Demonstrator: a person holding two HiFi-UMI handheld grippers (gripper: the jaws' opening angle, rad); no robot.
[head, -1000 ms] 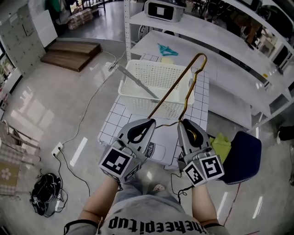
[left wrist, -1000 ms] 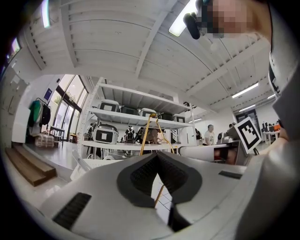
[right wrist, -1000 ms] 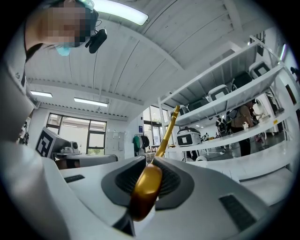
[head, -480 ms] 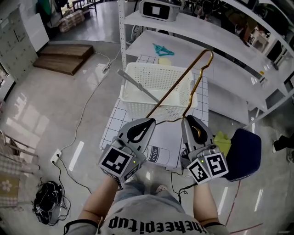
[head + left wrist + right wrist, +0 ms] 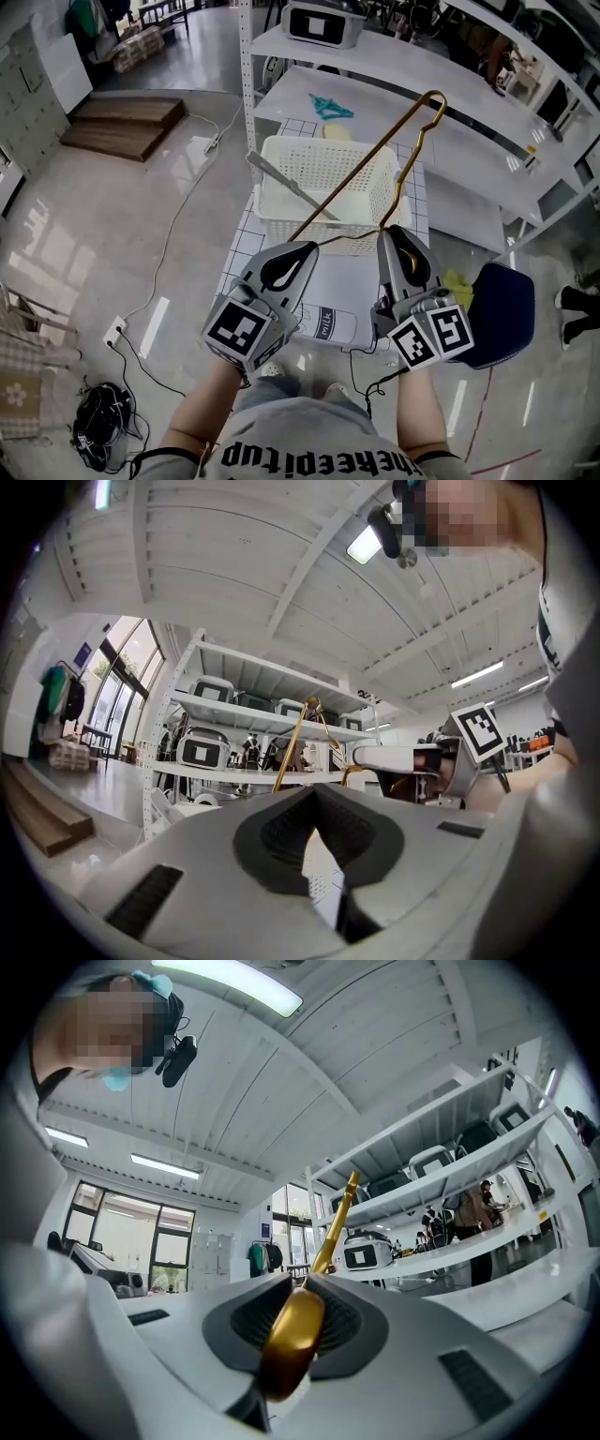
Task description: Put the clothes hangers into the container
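Your gold hanger (image 5: 361,166) hangs in the air over the near edge of the tabletop (image 5: 242,262), with its hook rising above the white basket (image 5: 281,211). Your right gripper (image 5: 401,246) is clenched on its thick end. A grey hanger (image 5: 286,183) leans inside the basket, which fills the tabletop's far half. Your left gripper (image 5: 291,258) hovers alongside, jaws closed on nothing

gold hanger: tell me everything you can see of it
Gold hanger: thin shiny wire, metal by the look, with a thicker rounded end clamped between the jaws of the right gripper. Held in the air, tilted, hook topmost, away from the person. In head view it crosses the white basket; no other contact shows.
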